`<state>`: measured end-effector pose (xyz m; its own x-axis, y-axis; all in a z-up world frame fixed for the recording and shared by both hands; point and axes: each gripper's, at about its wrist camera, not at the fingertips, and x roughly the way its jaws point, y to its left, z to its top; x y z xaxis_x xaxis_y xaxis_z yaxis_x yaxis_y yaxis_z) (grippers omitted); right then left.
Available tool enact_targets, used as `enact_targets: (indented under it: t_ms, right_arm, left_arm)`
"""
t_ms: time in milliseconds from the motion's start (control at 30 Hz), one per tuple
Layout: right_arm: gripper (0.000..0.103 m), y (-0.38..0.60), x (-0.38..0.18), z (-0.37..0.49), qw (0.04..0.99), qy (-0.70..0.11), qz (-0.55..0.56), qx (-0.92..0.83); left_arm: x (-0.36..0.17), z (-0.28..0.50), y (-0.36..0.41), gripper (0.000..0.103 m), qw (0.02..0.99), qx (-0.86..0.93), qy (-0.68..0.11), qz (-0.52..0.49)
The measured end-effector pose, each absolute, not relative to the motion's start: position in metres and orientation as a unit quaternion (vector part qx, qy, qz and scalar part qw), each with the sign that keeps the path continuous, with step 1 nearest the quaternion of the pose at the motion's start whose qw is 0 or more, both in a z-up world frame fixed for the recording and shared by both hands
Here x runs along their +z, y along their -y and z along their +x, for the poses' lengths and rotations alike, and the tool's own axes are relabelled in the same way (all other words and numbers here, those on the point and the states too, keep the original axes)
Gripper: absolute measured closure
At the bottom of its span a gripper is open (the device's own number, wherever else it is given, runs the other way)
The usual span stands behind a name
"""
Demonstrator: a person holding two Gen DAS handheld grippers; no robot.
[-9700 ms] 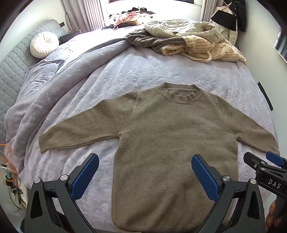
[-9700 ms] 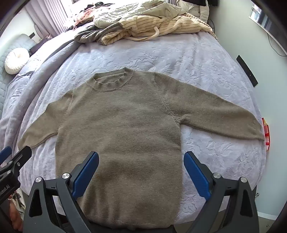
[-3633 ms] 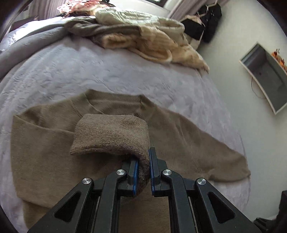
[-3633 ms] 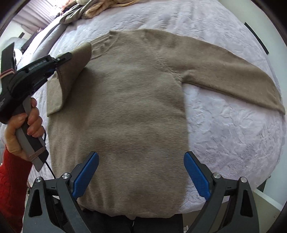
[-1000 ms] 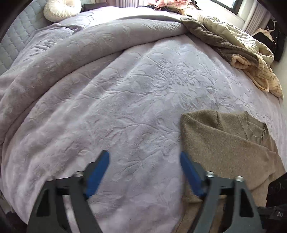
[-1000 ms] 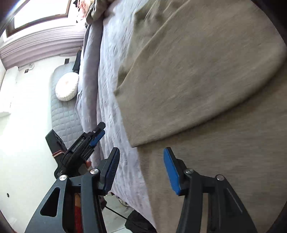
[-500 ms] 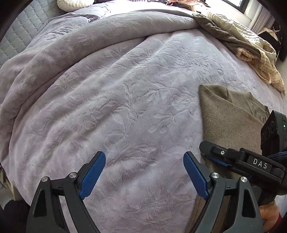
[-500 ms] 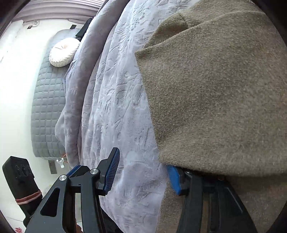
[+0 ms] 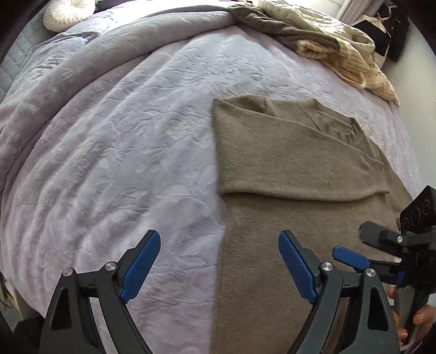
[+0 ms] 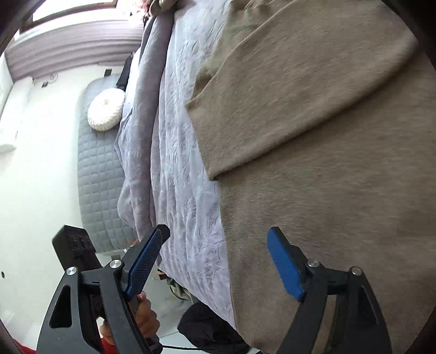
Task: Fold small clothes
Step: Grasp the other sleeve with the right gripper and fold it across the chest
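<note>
An olive-brown sweater [image 9: 286, 168] lies flat on the lilac bedspread [image 9: 122, 136], both sleeves folded across its chest. My left gripper [image 9: 218, 245] hangs open above the sweater's left side edge, one finger over the bedspread, the other over the knit. It holds nothing. My right gripper [image 10: 218, 234] is tilted sideways near the same edge, below the folded sleeve [image 10: 299, 95]. Its jaws are opening and nothing is between them. In the left wrist view the right gripper [image 9: 362, 245] sits at the far right over the sweater's body, a hand [image 9: 417, 324] on its handle.
A heap of cream and grey clothes [image 9: 327, 40] lies at the far end of the bed. A round white cushion [image 9: 68, 13] rests by the grey quilted headboard [image 10: 95, 163]. A bunched duvet ridge [image 9: 68, 68] runs along the left. The bed's near edge drops off below the grippers.
The right gripper has drawn back from under the folded sleeve and its jaws have spread wide. The left gripper has shifted right, from the bare bedspread to the sweater's left edge.
</note>
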<state>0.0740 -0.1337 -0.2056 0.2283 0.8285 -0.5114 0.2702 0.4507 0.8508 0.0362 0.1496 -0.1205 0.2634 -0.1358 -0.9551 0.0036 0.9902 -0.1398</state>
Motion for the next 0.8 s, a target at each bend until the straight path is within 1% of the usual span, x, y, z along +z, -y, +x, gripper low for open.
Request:
enact_targets:
  t_ms: [33, 67, 100, 267, 533, 667, 800]
  right_arm:
    - [0.009, 0.148, -0.203, 0.069, 0.627, -0.57, 0.485, 0.216]
    - [0.003, 0.158, -0.201, 0.065, 0.63, -0.563, 0.491, 0.211]
    - [0.0, 0.165, -0.198, 0.063, 0.636, -0.554, 0.496, 0.206]
    - [0.0, 0.231, -0.18, 0.037, 0.684, -0.519, 0.492, 0.145]
    - [0.0, 0.341, -0.181, -0.005, 0.704, -0.508, 0.496, 0.024]
    - [0.0, 0.416, -0.183, -0.027, 0.708, -0.476, 0.519, -0.054]
    - [0.0, 0.493, -0.185, -0.048, 0.706, -0.423, 0.553, -0.131]
  left_arm:
    - [-0.119, 0.035, -0.138, 0.015, 0.791, -0.053, -0.607, -0.052]
    - [-0.118, 0.033, -0.128, 0.015, 0.789, -0.061, -0.609, -0.049]
    - [-0.117, 0.032, -0.116, 0.015, 0.786, -0.071, -0.612, -0.045]
    - [-0.116, 0.028, -0.059, 0.015, 0.772, -0.112, -0.625, -0.015]
    - [-0.118, 0.029, 0.024, 0.015, 0.752, -0.161, -0.639, 0.029]
    - [-0.123, 0.033, 0.059, 0.015, 0.744, -0.176, -0.643, 0.042]
    - [-0.13, 0.039, 0.094, 0.015, 0.736, -0.189, -0.648, 0.059]
